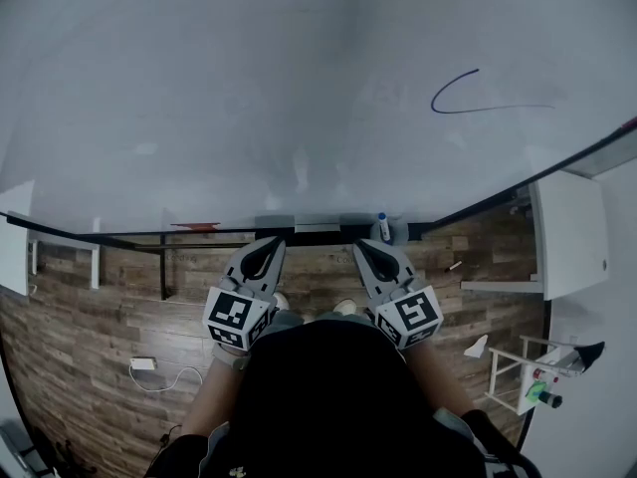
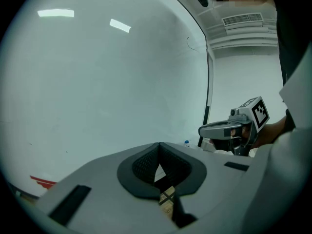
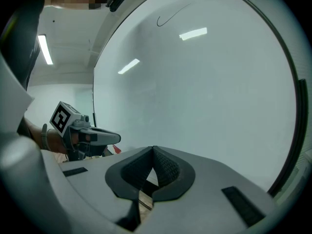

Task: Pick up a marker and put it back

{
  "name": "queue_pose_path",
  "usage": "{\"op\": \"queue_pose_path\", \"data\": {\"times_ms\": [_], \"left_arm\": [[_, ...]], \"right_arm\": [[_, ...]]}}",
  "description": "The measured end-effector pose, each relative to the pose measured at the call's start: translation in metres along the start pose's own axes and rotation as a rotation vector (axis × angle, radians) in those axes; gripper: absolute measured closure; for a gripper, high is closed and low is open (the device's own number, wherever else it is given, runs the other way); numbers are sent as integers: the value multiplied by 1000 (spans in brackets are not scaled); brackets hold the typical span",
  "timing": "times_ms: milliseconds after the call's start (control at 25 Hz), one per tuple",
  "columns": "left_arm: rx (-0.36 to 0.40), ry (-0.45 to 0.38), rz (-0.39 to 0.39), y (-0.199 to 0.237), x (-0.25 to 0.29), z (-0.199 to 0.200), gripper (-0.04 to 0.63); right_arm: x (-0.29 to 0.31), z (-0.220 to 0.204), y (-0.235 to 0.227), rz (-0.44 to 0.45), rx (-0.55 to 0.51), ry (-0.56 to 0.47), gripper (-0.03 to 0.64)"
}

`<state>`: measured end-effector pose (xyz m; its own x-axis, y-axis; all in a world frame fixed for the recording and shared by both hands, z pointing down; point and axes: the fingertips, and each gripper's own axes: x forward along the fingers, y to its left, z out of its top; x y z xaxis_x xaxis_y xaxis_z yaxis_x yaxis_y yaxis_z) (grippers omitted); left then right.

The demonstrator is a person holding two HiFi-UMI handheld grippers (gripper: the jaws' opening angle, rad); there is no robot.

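A marker (image 1: 383,227) with a blue cap stands on the tray (image 1: 299,227) along the bottom edge of the big whiteboard (image 1: 299,88). It also shows as a small tip in the left gripper view, marker (image 2: 186,143). A blue pen stroke (image 1: 468,100) is on the board's upper right. My left gripper (image 1: 273,244) and right gripper (image 1: 361,245) hang side by side just below the tray, both shut and holding nothing. The right one sits slightly left of and below the marker. Each sees the other: right gripper (image 2: 214,129), left gripper (image 3: 109,138).
A red object (image 1: 194,226) lies on the tray at the left. Below is wooden floor with a white plug and cable (image 1: 142,363). A white cabinet (image 1: 569,232) and a small frame stand (image 1: 526,376) are at the right, and a white shelf (image 1: 15,257) at the left.
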<state>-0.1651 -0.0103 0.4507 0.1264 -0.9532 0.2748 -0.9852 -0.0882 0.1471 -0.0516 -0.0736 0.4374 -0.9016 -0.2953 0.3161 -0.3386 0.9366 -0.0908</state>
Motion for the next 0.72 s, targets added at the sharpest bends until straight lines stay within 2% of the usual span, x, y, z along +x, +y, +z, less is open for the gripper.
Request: {"op": "queue_pose_path", "data": {"times_ms": [720], "left_arm": [[-23, 28, -15, 2, -3, -10, 575]], "right_arm": [[0, -8, 5, -29, 16, 13, 589]]}}
